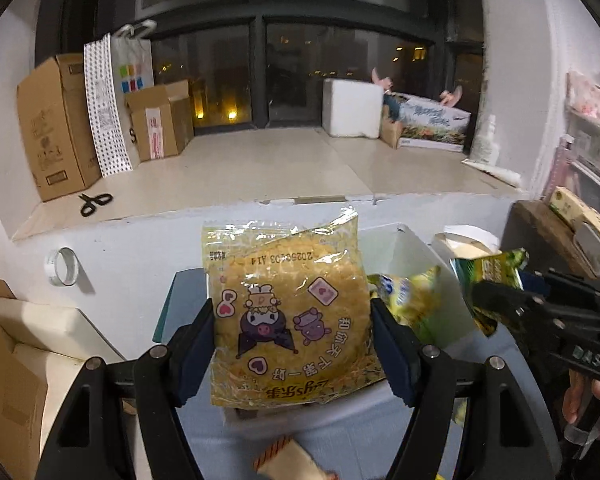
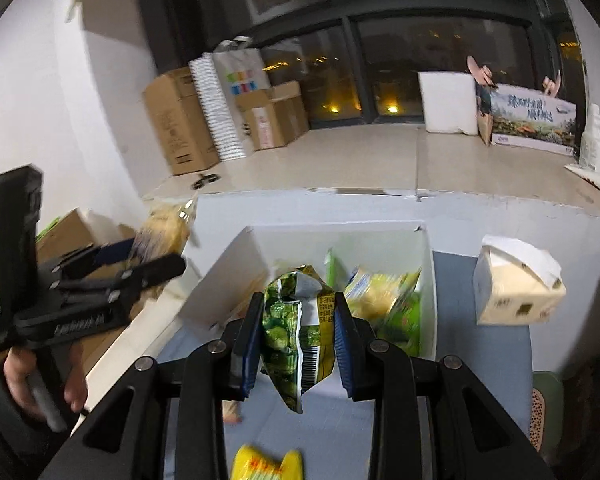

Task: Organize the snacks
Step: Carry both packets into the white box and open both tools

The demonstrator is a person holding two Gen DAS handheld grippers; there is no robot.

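Observation:
My left gripper (image 1: 292, 344) is shut on a yellow noodle-cake packet (image 1: 288, 312) with cartoon figures, held upright just left of the white bin (image 1: 416, 256). My right gripper (image 2: 298, 332) is shut on a green snack bag (image 2: 296, 332), held over the near edge of the white bin (image 2: 430, 288). The bin holds several yellow and green snack packs (image 2: 384, 300). The right gripper with its green bag (image 1: 488, 272) shows at the right of the left wrist view. The left gripper (image 2: 140, 264) with its yellow packet (image 2: 164, 228) shows at the left of the right wrist view.
A cream tissue pack (image 2: 512, 284) stands right of the bin. A yellow snack (image 2: 266, 464) and a tan snack (image 1: 288, 460) lie on the grey table near me. A tape roll (image 1: 62, 266), scissors (image 1: 94, 202) and cardboard boxes (image 1: 56, 128) sit on the ledge behind.

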